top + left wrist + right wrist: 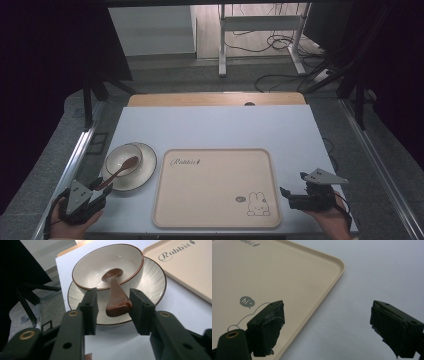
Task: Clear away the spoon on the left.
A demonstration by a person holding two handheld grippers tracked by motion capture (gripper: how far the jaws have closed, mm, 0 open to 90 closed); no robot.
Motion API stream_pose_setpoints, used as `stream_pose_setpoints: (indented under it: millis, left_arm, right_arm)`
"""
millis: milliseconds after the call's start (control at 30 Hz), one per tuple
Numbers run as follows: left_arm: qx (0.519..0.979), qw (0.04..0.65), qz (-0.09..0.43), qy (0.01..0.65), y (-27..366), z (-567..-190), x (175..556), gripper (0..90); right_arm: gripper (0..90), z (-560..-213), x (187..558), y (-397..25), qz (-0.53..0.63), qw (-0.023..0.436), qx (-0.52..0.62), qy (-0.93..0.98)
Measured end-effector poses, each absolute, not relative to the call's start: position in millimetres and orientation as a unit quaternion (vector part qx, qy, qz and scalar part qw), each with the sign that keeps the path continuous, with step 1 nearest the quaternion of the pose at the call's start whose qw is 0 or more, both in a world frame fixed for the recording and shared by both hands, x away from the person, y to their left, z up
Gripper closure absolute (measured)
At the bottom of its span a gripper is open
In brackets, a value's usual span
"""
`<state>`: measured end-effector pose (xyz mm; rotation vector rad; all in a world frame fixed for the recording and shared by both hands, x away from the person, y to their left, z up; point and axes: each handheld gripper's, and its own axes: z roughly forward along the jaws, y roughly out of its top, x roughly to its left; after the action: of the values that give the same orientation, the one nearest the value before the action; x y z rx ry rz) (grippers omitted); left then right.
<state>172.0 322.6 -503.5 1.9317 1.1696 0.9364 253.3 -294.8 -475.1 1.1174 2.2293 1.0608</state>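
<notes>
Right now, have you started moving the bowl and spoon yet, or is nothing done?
Nothing looks moved yet. The tray is bare. The bowl sits on its plate left of the tray, with the brown spoon resting in it. In hand: the left gripper is open, its jaws on either side of the spoon handle, not closed. The right gripper hangs open over the tray's corner. If the dishes are meant for the tray, that is all left.
</notes>
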Motion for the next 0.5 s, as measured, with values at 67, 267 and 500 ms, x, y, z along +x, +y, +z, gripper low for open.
stream_pose_setpoints:
  millis: [67,267,500]
  left_arm:
    - [0.743,0.34,0.361,0.448,322.2,-503.7,172.3,63.9]
    - [0.747,0.337,0.365,0.441,319.7,-503.1,173.2,70.0]
    - [0.745,0.34,0.368,0.441,319.3,-499.4,173.4,75.0]
  right_arm:
    - [12.6,-475.2,253.4,-294.8,0.383,0.213,0.403,0.804]
    - [12.6,-475.4,253.5,-294.9,0.382,0.214,0.403,0.804]
    - [12.6,-475.4,253.6,-294.7,0.382,0.214,0.403,0.804]
